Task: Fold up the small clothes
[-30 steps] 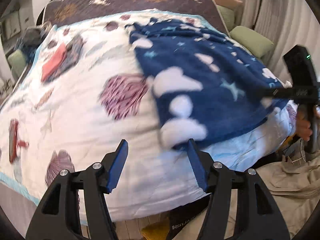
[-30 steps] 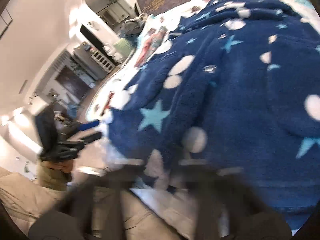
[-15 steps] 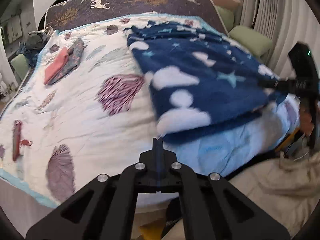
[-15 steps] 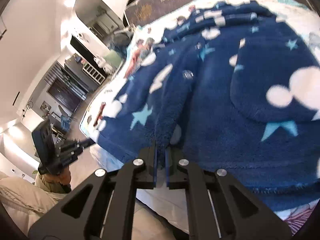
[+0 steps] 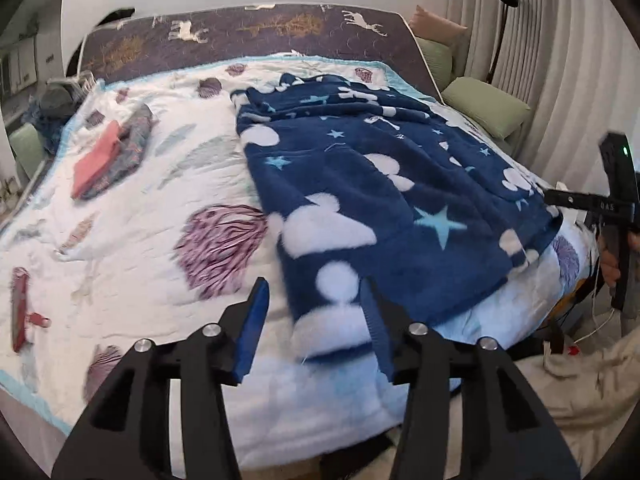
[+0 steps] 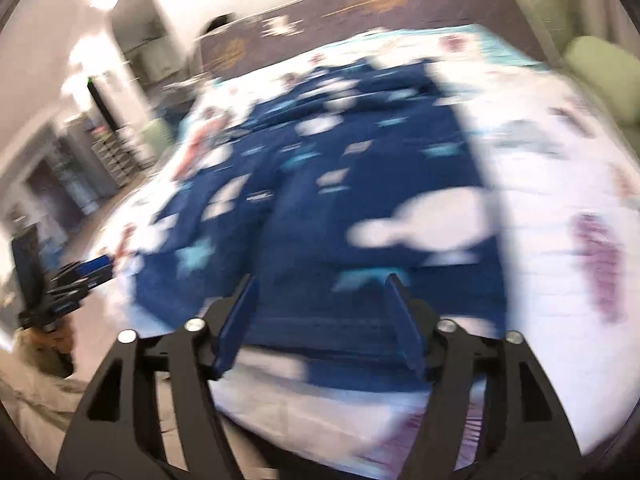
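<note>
Two folded garments lie on quilt, well apart from blue robe.

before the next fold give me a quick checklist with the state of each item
1. Left gripper open: ok, jaws apart.
2. Right gripper open: ok, jaws apart.
3. Garment free of both jaws: ok.
4. Garment flat on the bed: not ok, bunched at the far end.
5. Near hem lying straight: cannot tell, blurred.
6. Folded pile clear of the garment: ok, well apart.
</note>
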`<action>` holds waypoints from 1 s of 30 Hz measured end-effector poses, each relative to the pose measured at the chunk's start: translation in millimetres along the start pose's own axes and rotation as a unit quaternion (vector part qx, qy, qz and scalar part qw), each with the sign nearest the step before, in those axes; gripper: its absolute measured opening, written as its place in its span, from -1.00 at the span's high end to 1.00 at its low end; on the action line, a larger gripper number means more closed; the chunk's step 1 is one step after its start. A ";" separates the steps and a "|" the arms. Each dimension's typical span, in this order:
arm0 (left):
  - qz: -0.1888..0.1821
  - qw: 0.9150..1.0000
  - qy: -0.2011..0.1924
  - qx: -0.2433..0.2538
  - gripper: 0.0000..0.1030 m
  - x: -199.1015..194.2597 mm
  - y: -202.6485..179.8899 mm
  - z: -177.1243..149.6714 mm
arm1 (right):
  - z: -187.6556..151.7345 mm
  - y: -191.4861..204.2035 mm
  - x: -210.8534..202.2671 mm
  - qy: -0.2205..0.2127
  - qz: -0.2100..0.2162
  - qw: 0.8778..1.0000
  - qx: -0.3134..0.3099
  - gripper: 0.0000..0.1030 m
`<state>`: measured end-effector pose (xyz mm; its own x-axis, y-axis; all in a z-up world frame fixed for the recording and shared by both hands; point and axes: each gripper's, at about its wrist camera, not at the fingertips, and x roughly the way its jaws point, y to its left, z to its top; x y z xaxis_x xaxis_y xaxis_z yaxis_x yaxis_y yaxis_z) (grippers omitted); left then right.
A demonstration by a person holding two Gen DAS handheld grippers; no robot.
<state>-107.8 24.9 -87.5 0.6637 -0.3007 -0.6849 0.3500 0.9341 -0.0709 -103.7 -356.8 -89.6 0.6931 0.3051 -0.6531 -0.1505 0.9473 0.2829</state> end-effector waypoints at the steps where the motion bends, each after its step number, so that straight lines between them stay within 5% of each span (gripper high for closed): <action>1: -0.003 1.000 0.005 -0.012 -0.05 6.3 3.5 1.3 | -1.8 -14.4 -6.0 -0.005 -0.026 0.999 0.018 -0.46; 4: -0.030 0.995 0.034 -0.086 -0.12 28.5 22.0 0.0 | -10.7 -57.3 -17.7 -0.009 -0.054 0.994 0.095 -0.47; 8: -0.065 0.988 0.044 -0.136 -0.12 37.8 36.5 -6.7 | -24.7 -84.6 -13.5 0.001 -0.034 0.988 0.153 -0.47; 15: -0.051 0.994 0.048 -0.078 -0.16 40.7 17.9 -11.2 | -19.8 -73.7 2.9 0.001 -0.011 0.992 0.126 -0.46; 27: -0.046 0.994 0.064 -0.072 -0.17 48.7 7.0 -4.6 | -17.7 -67.8 20.3 -0.019 0.012 0.994 0.110 -0.69; 29: -0.048 0.993 0.071 -0.077 -0.17 50.3 7.8 -3.7 | -15.9 -67.5 21.5 -0.012 0.012 0.994 0.104 -0.61; 30: -0.051 0.993 0.074 -0.079 -0.16 50.5 8.4 -3.1 | -14.4 -67.6 21.6 -0.011 0.007 0.995 0.102 -0.38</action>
<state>-73.3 18.1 -124.9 0.5217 -0.3739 -0.7668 0.2948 0.9225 -0.2492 -88.7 -412.8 -133.0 0.7079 0.3141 -0.6327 -0.0157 0.9024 0.4305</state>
